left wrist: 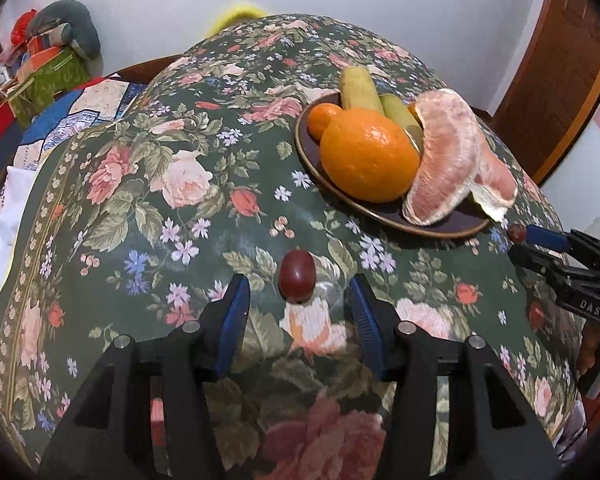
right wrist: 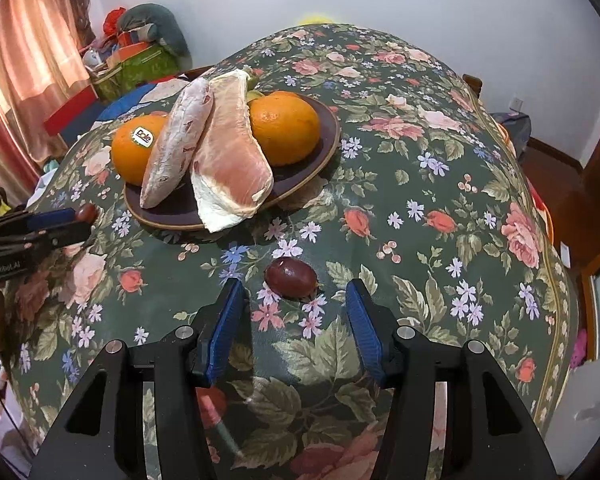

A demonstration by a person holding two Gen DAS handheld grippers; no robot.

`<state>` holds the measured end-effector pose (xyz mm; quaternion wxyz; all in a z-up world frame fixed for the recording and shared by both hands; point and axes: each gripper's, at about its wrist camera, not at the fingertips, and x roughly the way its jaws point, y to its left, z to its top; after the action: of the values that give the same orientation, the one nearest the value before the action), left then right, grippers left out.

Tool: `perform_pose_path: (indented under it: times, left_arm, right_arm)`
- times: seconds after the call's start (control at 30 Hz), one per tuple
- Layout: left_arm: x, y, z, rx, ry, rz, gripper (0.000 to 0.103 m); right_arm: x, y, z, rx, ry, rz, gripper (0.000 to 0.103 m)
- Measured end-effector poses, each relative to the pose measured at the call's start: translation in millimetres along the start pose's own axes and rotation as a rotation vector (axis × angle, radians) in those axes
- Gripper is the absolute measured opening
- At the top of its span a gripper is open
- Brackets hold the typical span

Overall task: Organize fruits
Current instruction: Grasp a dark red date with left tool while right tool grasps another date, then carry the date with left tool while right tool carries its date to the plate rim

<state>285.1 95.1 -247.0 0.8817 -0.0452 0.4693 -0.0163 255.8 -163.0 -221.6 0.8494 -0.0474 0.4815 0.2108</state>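
On the floral cloth, short of the dark plate (left wrist: 384, 216), two small dark red fruits are left loose, one in front of each gripper. The left gripper (left wrist: 298, 304) is held open at a moderate width, with one fruit, the near grape (left wrist: 297, 276), lying just ahead of its blue pads (left wrist: 236, 304) and touched by neither. The right gripper (right wrist: 296, 312) is likewise open and empty, the second grape (right wrist: 291, 277) resting just beyond its tips. Such a round, smooth fruit is judged likely to roll or squirt away if the jaws are closed off-centre, or to be bruised if it is squeezed hard. The plate is already crowded: two oranges (right wrist: 284, 128), pomelo segments (right wrist: 228, 156) leaning across them, and greenish fruits (left wrist: 360, 88) behind, so a grape set on the rim could be expected to roll off, and a leaning segment could be nudged over the edge. The two grippers work close together near the plate, so a clash is possible. The surface (right wrist: 440, 200) is covered by a dark green cloth with roses, on which dark fruit is easily lost to sight. White walls, a pink curtain (right wrist: 24, 60), piled boxes and cushions (right wrist: 140, 52) and a wooden door (left wrist: 556, 80) are seen around it.
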Motion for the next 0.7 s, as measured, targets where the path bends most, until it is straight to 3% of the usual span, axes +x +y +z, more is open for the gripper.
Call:
perform_pose_path:
  times: [0.13,0.27,0.7]
  left_arm:
    - [2.0,1.1,1.5,0.003,-0.011,0.019,0.038]
    - [2.4,3.7,2.1,-0.006,-0.01,0.002,0.017]
    - [-21.1,-21.6,7.0,0.039,-0.054,-0.029,0.017]
  right_arm:
    - [0.7,-0.4,1.5,0.002,-0.014,0.001,0.034]
    - [0.7,1.4,1.6,-0.009,-0.021,0.003,0.024]
    - [-18.4,17.5,11.1,-0.027,-0.073,0.065,0.023]
